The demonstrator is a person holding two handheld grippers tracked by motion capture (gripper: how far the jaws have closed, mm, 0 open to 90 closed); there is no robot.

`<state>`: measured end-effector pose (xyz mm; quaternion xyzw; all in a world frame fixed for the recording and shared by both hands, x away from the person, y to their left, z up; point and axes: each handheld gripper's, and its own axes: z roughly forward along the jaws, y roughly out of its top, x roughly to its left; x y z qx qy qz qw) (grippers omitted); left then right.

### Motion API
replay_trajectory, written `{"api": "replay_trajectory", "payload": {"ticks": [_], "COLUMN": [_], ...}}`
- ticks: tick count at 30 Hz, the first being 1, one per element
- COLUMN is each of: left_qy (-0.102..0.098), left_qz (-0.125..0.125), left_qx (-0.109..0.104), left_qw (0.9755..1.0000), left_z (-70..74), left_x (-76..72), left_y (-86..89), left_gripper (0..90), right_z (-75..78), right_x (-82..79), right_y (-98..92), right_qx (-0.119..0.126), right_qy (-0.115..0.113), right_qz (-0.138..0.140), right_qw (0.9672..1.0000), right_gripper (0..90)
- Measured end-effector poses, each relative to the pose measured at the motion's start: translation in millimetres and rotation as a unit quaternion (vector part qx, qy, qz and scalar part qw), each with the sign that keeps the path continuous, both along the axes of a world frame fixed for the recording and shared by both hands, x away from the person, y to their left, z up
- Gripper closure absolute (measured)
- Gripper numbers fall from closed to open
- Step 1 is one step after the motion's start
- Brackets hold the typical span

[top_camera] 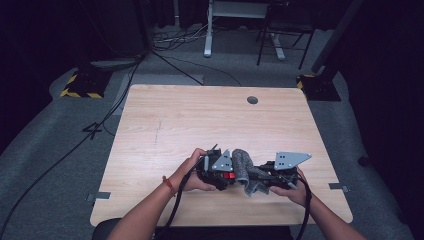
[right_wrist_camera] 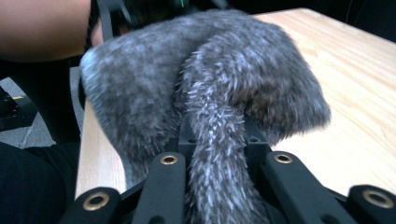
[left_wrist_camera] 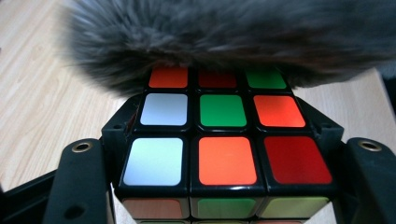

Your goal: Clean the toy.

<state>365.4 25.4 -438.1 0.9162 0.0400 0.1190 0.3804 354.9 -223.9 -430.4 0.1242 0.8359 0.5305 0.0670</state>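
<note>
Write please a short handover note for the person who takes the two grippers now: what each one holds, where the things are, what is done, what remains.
Left gripper: shut on the puzzle cube, near the table's front edge.
Right gripper: shut on the grey fluffy cloth.
The cloth lies over the cube's far side, touching it.
Done: both things gripped and brought together.
Left: probably wiping or wrapping the cube with the cloth; which one, I cannot tell.

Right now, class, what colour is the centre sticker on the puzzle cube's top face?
Green, clearest in the left gripper view: puzzle cube.
</note>
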Motion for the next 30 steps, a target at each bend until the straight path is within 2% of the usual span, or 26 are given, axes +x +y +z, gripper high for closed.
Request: {"api": "replay_trajectory", "payload": {"ticks": [2, 5, 8, 10, 13, 15, 17, 19, 21, 23, 25, 28, 30], "left_qy": [0.007, 0.001, 0.009, 0.007, 0.011, 0.005, 0.007, 0.004, 0.014, 0.011, 0.018, 0.007, 0.007], "left_qz": [-0.009, -0.008, -0.009, -0.004, -0.011, -0.011, -0.012, -0.008, -0.011, -0.009, -0.011, -0.009, 0.0], "left_qx": [0.002, -0.004, -0.029, -0.037, -0.057, -0.062, -0.068, -0.07, -0.081, -0.084, -0.094, -0.08, -0.071], "left_qw": [0.9999, 1.0, 0.9995, 0.9993, 0.9983, 0.998, 0.9976, 0.9975, 0.9966, 0.9964, 0.9954, 0.9967, 0.9975], "left_z": [-2.5, 0.0, 3.8, 6.5, 9.4, 11.8, 13.1, 13.0, 13.5, 15.1, 16.2, 15.6, 13.2], "left_x": [-1.4, -2.0, -0.1, -0.3, 0.4, -0.6, -1.2, -1.0, 0.2, 0.7, 0.5, 0.9, 3.0], "left_y": [-4.9, -7.4, -1.1, 1.5, 3.4, 3.6, 4.1, 4.8, 6.6, 6.9, 7.7, 7.6, 8.2], "left_gripper": [32.9, 33.0, 33.0, 33.0, 33.0, 33.0, 33.0, 33.0, 33.0, 33.0, 33.0, 33.0, 33.0], "right_z": [3.7, 2.1, -2.3, -6.6, -12.9, -17.4, -20.3, -20.1, -20.1, -22.5, -24.9, -24.5, -18.8], "right_x": [-2.3, -0.9, 7.9, 13.5, 16.5, 16.9, 17.4, 15.0, 13.1, 11.2, 8.8, 9.1, 8.7], "right_y": [2.9, 6.1, 0.2, -2.9, 0.1, 4.0, 6.2, 9.1, 11.0, 13.9, 16.6, 18.3, 15.7], "right_qx": [-0.006, -0.028, -0.032, -0.036, -0.057, -0.075, -0.067, -0.069, -0.074, -0.093, -0.107, -0.114, -0.098], "right_qy": [-0.011, -0.024, -0.01, 0.01, 0.023, 0.022, 0.035, 0.031, 0.034, 0.039, 0.039, 0.036, 0.026], "right_qz": [0.0, -0.017, -0.044, -0.052, -0.049, -0.05, -0.032, -0.024, -0.013, -0.007, -0.001, -0.006, -0.011], "right_qw": [0.9999, 0.9992, 0.9985, 0.998, 0.9969, 0.9957, 0.9966, 0.9968, 0.9966, 0.9949, 0.9934, 0.9928, 0.9948], "right_gripper": [76.7, 76.7, 76.8, 76.8, 76.8, 76.8, 76.8, 76.8, 76.8, 76.8, 76.8, 76.8, 76.7]}}
